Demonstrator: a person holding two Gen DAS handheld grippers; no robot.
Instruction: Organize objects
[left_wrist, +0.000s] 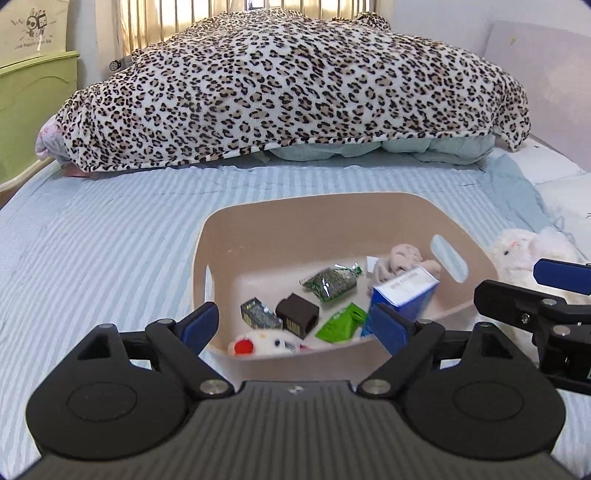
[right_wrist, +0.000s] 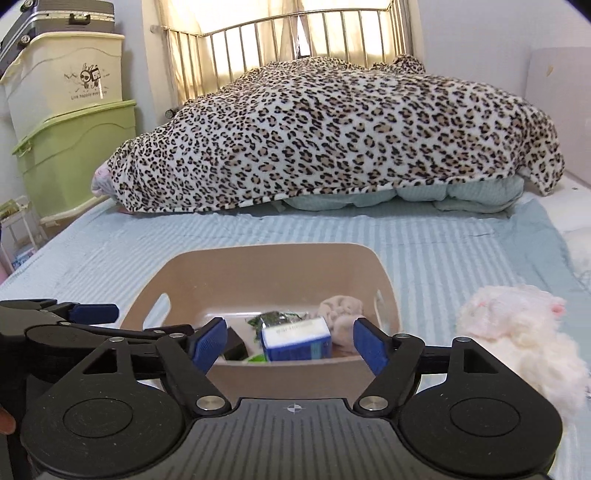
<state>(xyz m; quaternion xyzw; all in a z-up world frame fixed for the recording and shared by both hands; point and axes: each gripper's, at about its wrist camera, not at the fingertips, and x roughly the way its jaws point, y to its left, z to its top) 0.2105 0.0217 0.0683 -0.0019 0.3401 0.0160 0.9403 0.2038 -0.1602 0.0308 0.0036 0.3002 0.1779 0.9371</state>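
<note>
A beige plastic bin (left_wrist: 314, 218) (right_wrist: 258, 266) stands on the striped bed. Inside lie a blue-and-white carton (left_wrist: 404, 291) (right_wrist: 295, 338), a pink plush (left_wrist: 400, 258) (right_wrist: 341, 310), a dark green packet (left_wrist: 330, 282), a bright green packet (left_wrist: 341, 323), two small dark boxes (left_wrist: 297, 314) and a white plush with a red spot (left_wrist: 258, 345). My left gripper (left_wrist: 295, 325) is open at the bin's near rim, empty. My right gripper (right_wrist: 290, 341) is open just before the bin, empty, with the carton showing between its fingers. A white fluffy plush (right_wrist: 517, 325) (left_wrist: 517, 251) lies right of the bin.
A leopard-print blanket (left_wrist: 295, 85) is heaped over bedding across the far half of the bed. Green and cream storage boxes (right_wrist: 70, 122) stand at the left beside the bed. A metal headboard (right_wrist: 295, 40) and wall are behind. My right gripper shows in the left wrist view (left_wrist: 546, 295).
</note>
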